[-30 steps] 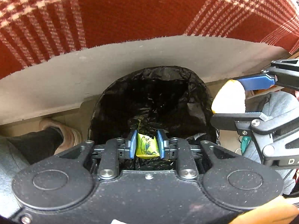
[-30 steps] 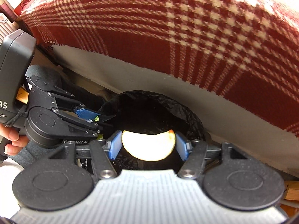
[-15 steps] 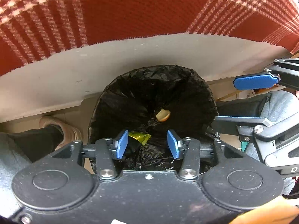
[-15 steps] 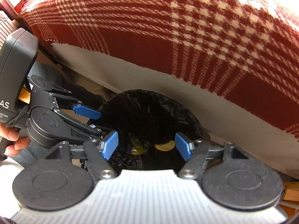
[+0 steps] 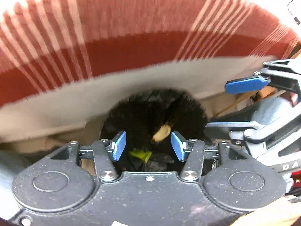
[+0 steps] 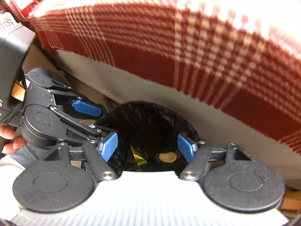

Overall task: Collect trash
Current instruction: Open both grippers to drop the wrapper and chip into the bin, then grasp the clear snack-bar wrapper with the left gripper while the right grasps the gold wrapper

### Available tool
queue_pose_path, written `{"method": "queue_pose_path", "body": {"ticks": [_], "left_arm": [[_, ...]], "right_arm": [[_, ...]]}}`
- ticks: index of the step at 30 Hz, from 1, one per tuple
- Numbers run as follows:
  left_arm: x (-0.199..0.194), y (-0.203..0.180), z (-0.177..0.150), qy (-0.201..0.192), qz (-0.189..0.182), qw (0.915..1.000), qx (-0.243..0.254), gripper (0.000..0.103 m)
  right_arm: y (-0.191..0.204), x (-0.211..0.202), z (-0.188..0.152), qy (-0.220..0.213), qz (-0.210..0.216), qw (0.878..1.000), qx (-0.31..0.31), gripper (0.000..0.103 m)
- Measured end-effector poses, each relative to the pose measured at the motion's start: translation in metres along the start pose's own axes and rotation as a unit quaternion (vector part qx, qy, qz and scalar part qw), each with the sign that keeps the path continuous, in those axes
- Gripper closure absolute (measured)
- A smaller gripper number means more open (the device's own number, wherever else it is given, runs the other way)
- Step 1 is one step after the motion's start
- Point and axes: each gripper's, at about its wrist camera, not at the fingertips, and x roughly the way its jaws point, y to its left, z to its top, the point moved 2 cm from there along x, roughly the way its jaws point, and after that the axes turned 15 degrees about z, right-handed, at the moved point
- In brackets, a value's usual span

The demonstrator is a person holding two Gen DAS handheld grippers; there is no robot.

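Below both grippers stands a bin lined with a black bag (image 5: 150, 111) (image 6: 148, 116). Inside it lie a yellow-green wrapper (image 5: 140, 154) (image 6: 138, 156) and a pale apple slice (image 5: 162, 132) (image 6: 167, 157). My left gripper (image 5: 148, 146) hovers over the bin mouth, its jaws opening with nothing between them. My right gripper (image 6: 147, 147) hangs beside it over the same bin, jaws also opening and empty. Each gripper shows in the other's view: the right gripper (image 5: 237, 105) at the right edge, the left gripper (image 6: 94, 119) at the left.
A red and cream plaid cloth (image 5: 131, 37) (image 6: 188, 47) hangs over a pale grey edge (image 5: 94, 98) just behind the bin. A person's fingers (image 6: 11, 141) hold the left gripper's handle. A grey trouser leg (image 5: 272, 109) is at the right.
The left gripper let go of the wrapper and the right gripper let go of the apple slice; both dropped into the bin. Both grippers rose, jaws spread wider, and the view is blurred.
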Motion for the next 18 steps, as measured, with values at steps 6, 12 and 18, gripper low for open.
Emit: {"method": "queue_pose_path", "body": {"ticks": [6,12,18], "left_arm": [[-0.076,0.026,0.021,-0.119,-0.016,0.9927,-0.008,0.021],[-0.125,0.055,0.058,-0.218,-0.02,0.9749,-0.043,0.012],[-0.125,0.075,0.113,-0.261,0.024,0.9614,-0.084,0.007]], "right_arm": [[0.007,-0.065,0.021,-0.092,0.03,0.995,-0.033,0.014],[0.001,-0.131,0.054,-0.215,0.014,0.975,-0.052,0.002],[-0.024,-0.146,0.098,-0.275,-0.067,0.957,-0.055,0.001]]}}
